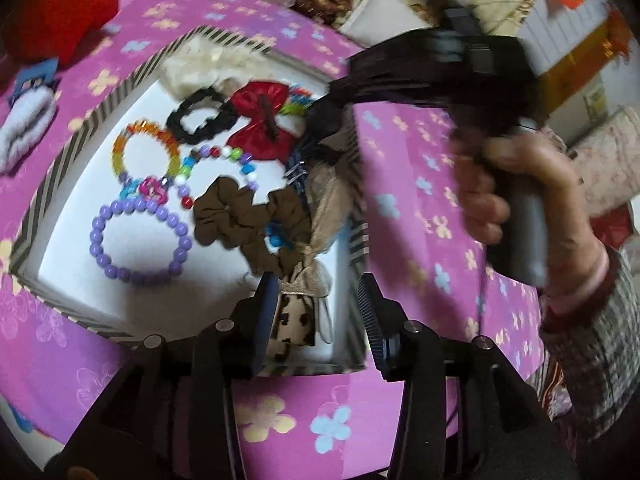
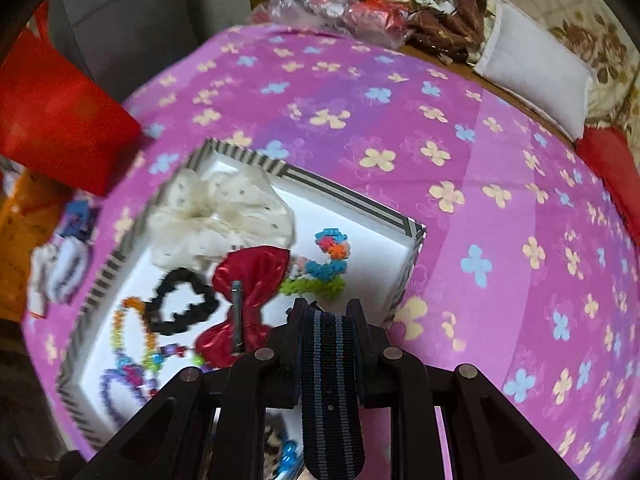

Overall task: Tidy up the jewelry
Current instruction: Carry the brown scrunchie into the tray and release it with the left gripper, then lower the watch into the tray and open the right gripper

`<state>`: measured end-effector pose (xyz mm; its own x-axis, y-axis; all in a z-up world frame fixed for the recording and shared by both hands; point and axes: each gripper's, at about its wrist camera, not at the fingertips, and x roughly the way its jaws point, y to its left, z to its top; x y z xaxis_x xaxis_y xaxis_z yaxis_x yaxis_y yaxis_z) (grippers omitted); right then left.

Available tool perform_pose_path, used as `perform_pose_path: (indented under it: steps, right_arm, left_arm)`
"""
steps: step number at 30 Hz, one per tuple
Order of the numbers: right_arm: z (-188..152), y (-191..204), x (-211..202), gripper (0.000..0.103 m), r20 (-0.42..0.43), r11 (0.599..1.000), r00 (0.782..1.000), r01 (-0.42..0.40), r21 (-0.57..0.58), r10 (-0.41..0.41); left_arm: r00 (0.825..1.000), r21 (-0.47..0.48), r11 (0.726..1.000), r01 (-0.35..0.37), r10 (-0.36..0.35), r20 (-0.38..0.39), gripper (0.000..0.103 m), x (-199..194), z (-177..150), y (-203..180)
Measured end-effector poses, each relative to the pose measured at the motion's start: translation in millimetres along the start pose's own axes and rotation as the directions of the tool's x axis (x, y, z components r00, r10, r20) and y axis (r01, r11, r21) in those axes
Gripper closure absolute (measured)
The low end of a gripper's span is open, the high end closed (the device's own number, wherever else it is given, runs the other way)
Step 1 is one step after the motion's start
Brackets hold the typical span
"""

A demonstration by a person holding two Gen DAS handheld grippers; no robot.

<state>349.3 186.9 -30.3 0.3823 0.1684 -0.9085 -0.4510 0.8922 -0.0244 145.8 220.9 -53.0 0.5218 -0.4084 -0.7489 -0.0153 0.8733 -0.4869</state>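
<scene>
The right hand-held gripper (image 2: 327, 312) is clamped on a navy strap with pale blue stripes (image 2: 330, 392), which runs back from between its fingers. It hovers over the near right corner of the striped box (image 2: 352, 196). Ahead and left of it lie a red bow (image 2: 248, 300) and a black scrunchie (image 2: 182, 300). The left hand-held gripper (image 1: 318, 308) stands open, empty, above the box's near edge; a purple bead bracelet (image 1: 140, 240) lies ahead to its left.

red bow (image 2: 244, 300), purple bracelet (image 1: 140, 240) — striped box (image 1: 68, 152)
</scene>
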Motion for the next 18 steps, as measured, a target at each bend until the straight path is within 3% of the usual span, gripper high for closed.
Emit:
perform_pose_path:
  steps: [2,3,6,10,13,14,18]
  right_arm:
    - [3,-1,7,0.084,-0.005,0.999,0.999,0.04,0.003,-0.04]
    - [4,-2,8,0.079,0.001,0.999,0.999,0.048,0.008,-0.048]
    - [5,-7,0,0.053,0.055,0.996,0.994,0.088,0.021,-0.089]
    - [-2,-9,-25,0.052,0.125,0.991,0.983,0.132,0.022,-0.134]
    - [-20,-4,-48,0.052,0.167,0.997,0.983,0.082,0.01,-0.082]
    - [-29,0,-55,0.052,0.173,0.998,0.983,0.062,-0.005,-0.06]
    - [-64,28,-69,0.053,0.197,0.996,0.98,0.012,-0.087,0.006]
  left_arm:
    - [0.999,0.035,0.999,-0.006,0.005,0.039,0.062,-7,-1,-7]
    - [0.999,0.041,0.999,-0.011,0.009,0.051,0.062,-9,0,-10]
    - [0.996,0.033,0.999,-0.03,0.027,0.088,0.058,-16,1,-5]
    - [0.99,-0.039,0.996,-0.075,0.079,0.113,0.058,-20,4,10]
    - [0.965,-0.104,0.979,-0.175,0.192,0.181,0.058,-33,6,21]
    - [0.948,-0.138,0.966,-0.217,0.243,0.208,0.058,-39,6,26]
    - [0.919,-0.213,0.943,-0.254,0.304,0.252,0.057,-50,6,41]
